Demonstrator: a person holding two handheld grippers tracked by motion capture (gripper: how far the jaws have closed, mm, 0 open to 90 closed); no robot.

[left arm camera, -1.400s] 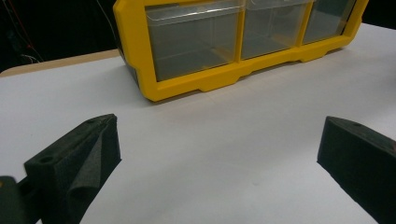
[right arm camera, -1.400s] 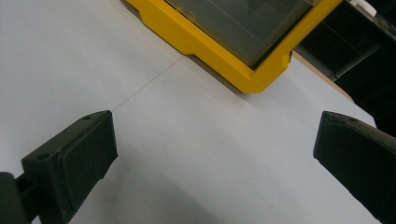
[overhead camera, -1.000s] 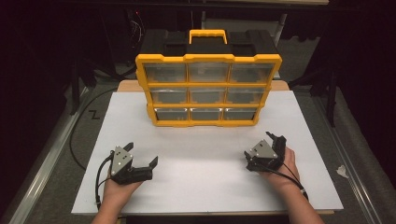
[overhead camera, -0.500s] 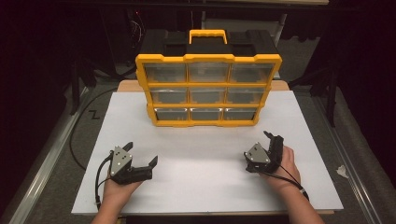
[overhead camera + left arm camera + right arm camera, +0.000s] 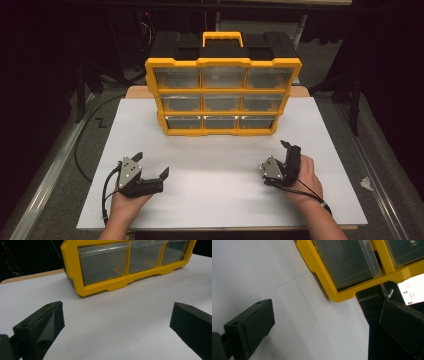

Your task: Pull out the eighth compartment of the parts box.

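Note:
A yellow organizer (image 5: 222, 95) with a black top, a yellow handle and nine clear drawers stands upright at the back of the white board (image 5: 220, 170). My left gripper (image 5: 151, 165) rests low at the front left, open, with nothing between its jaws. It faces the bottom row of drawers (image 5: 105, 265) across bare board, with the left gripper (image 5: 117, 315) well short of them. My right gripper (image 5: 291, 149) sits at the front right, rolled on its side and open. The right gripper (image 5: 328, 315) looks at the organizer's lower corner drawer (image 5: 347, 262).
The board lies on a wooden table whose edge (image 5: 136, 92) shows behind it. A black cable (image 5: 80, 150) curls on the grey floor at the left. A small white scrap (image 5: 366, 183) lies on the floor at the right. Dark equipment stands behind the organizer.
The right gripper has rolled a little more onto its side, its jaws now pointing up and forward. The left gripper and the organizer have not moved.

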